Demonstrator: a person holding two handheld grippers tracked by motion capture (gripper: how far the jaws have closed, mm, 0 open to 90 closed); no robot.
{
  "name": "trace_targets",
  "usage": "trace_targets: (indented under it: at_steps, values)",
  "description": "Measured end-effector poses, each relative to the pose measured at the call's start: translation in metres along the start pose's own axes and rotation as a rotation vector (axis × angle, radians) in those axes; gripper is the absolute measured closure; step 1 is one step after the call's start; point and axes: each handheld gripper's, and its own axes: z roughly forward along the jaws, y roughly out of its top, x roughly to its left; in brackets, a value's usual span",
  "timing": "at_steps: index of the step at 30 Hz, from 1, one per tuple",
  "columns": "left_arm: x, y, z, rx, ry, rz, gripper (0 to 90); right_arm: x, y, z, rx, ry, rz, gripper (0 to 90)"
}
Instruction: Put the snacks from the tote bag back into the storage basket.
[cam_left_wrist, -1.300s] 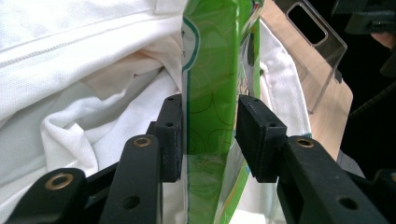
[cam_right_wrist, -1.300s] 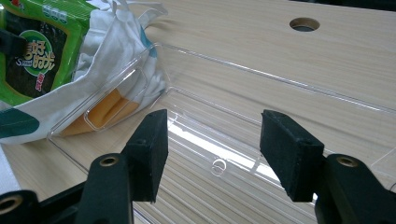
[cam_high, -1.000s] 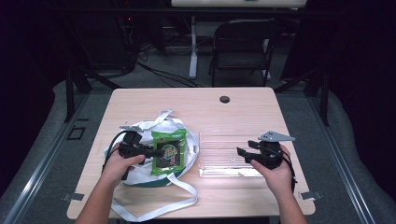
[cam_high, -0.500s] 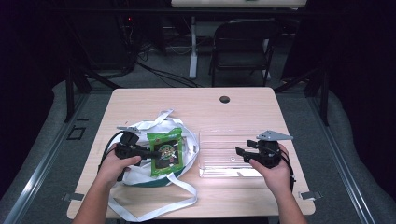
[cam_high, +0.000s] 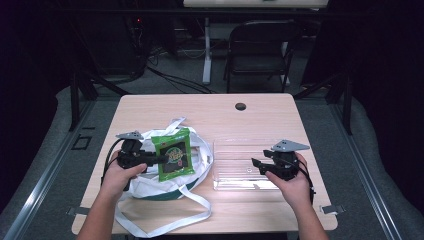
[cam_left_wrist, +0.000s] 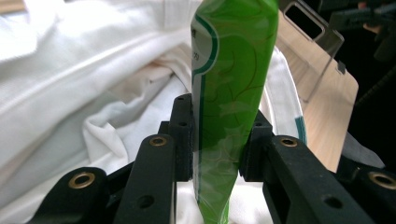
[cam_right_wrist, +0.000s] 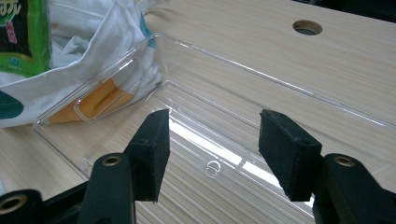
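Since a second ago: left tool (cam_high: 161, 159) has clamped down on the green snack packet (cam_high: 173, 153) and tipped it up a little; right tool (cam_high: 256, 163) has hardly budged, its jaws just easing inward a touch
Left tool: pinching the green snack packet near its lower left edge, both pads (cam_left_wrist: 183, 135) pressed flat against the foil in the left gripper view
Green snack packet: held just above the open mouth of the white tote bag (cam_high: 150, 187), standing on edge between the jaws, dark printed label facing up in the high view
White tote bag: slumped on the left half of the worktop (cam_high: 210, 110), straps looping out toward the front edge, green band along its base
Right tool: spread wide, nothing between the pads (cam_right_wrist: 152, 149), hovering over the near end of the clear plastic tray (cam_high: 235, 150)
Clear plastic tray: sits flat on the worktop just beside the tote bag, its left wall touching the bag's cloth
Worktop: pale wood, round cable hole (cam_high: 240, 106) at the far side
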Motion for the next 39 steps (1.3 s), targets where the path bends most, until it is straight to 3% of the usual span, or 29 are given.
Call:
trace_targets:
  at_steps: [10, 18, 27, 39]
  values:
    - [-0.005, 0.004, -0.011, -0.070, 0.055, 0.044, 71.9, 0.005, 0.001, 0.002, 0.022, -0.007, -0.057, 46.3]
    - [-0.013, 0.007, -0.014, -0.122, 0.073, 0.091, 71.9, 0.011, 0.003, 0.004, 0.056, 0.026, -0.094, 49.8]
    - [-0.024, 0.011, -0.018, -0.184, 0.081, 0.138, 71.9, 0.013, 0.003, 0.003, 0.047, 0.036, -0.109, 54.7]
    - [-0.039, 0.016, -0.017, -0.216, 0.095, 0.202, 71.9, 0.015, 0.009, -0.002, 0.070, 0.066, -0.169, 55.9]
